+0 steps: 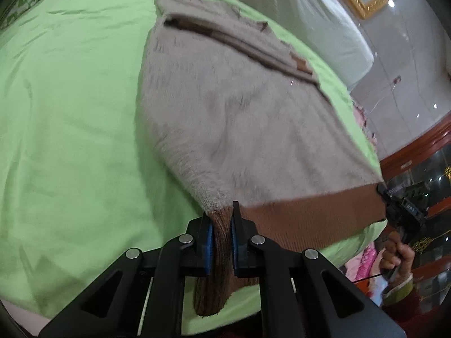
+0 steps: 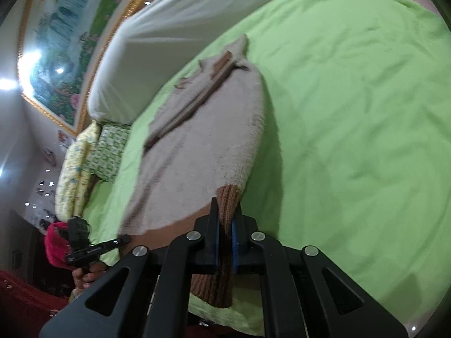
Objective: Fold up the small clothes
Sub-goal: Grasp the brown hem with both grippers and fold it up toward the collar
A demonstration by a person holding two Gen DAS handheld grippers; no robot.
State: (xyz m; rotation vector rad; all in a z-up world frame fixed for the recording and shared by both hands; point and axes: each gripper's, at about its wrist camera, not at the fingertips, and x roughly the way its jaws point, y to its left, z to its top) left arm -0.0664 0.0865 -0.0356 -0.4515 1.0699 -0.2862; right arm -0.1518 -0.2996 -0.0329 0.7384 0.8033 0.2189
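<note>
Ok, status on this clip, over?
Left gripper and right gripper both shut on sweater hem corners. Sweater stretched over green sheet, sleeves folded in. Nothing in the way.

Beige fuzzy sweater point(image 1: 239, 118) with brown ribbed hem, spread flat.

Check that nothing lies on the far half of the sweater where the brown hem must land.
Nothing visible does. The left gripper and right gripper each clamp a hem corner; beyond them the sweater carries only its own folded sleeves, on the green sheet.
</note>
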